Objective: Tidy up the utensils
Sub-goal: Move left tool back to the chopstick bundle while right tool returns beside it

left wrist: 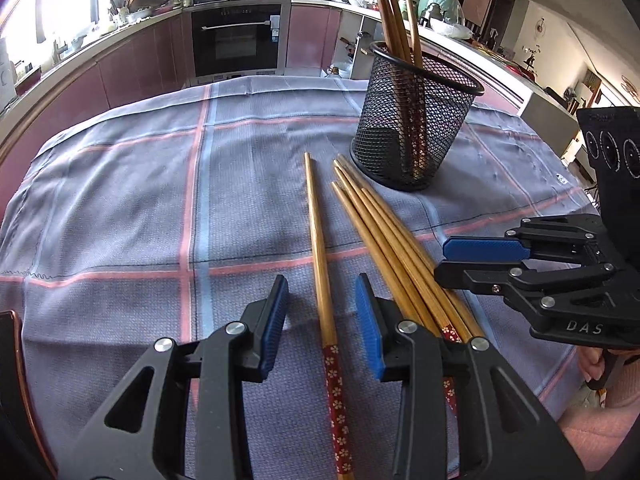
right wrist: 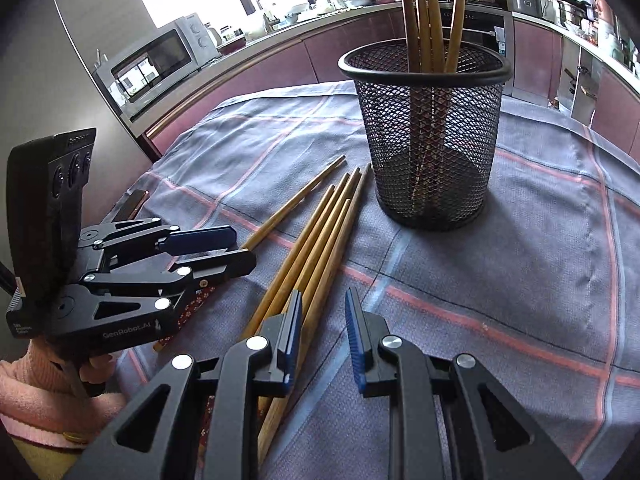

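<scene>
A black mesh cup (left wrist: 412,120) (right wrist: 428,140) stands upright on the checked cloth with several wooden chopsticks (left wrist: 394,12) (right wrist: 432,12) in it. In front of it one chopstick (left wrist: 320,248) (right wrist: 296,200) with a red flowered handle lies apart. A loose bundle of several more chopsticks (left wrist: 384,236) (right wrist: 320,240) lies to its right. My left gripper (left wrist: 322,312) (right wrist: 244,248) is low and open, its blue pads on either side of the single chopstick without touching it. My right gripper (right wrist: 324,328) (left wrist: 440,260) is open over the bundle's right edge, with its left finger above the sticks.
The blue-grey cloth (left wrist: 120,208) covers the table. A dark flat object (right wrist: 134,204) lies at the table's left edge. Behind are kitchen counters, an oven (left wrist: 236,40) and a microwave (right wrist: 160,60). Hands in pink sleeves (right wrist: 36,392) hold the grippers.
</scene>
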